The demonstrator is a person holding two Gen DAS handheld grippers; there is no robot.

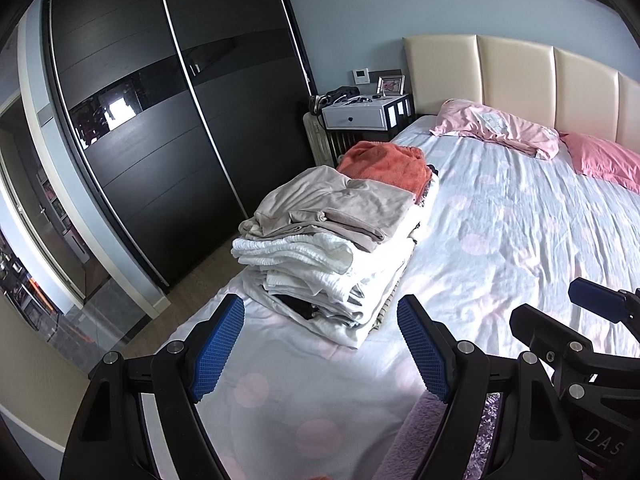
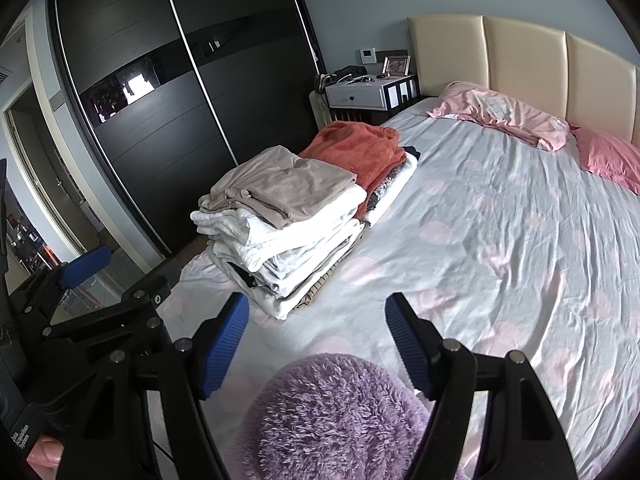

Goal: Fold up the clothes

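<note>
1. Nearest the lens, bottom centre of the right wrist view: a fluffy purple garment [image 2: 340, 416] lies bunched on the bed, low between the fingers of the right gripper [image 2: 316, 348]. Jaws spread wide, blue pads clear of the fleece — nothing clamped.
2. Left gripper [image 1: 320, 348], lower centre of its own view: jaws likewise wide apart, holding nothing, only bedsheet [image 1: 500, 240] showing between the pads. An edge of the purple garment shows at the bottom right of that frame, beside the right-hand finger.
3. Each tool appears in the other's view — the right one at the lower right edge of the left view, the left one at the lower left of the right view.
4. Centre-left of both frames: a stack of folded clothes [image 2: 288, 236] at the bed's edge, beige piece on top, white knits below.
5. Just behind it, a second stack topped by an orange fleece [image 2: 360, 152].
6. Upper right: two pink pillows [image 1: 496, 128] against a cream headboard [image 1: 520, 68].
7. Upper centre: white nightstand [image 2: 360, 96], cluttered top.
8. Left: dark sliding wardrobe [image 1: 160, 120].
</note>
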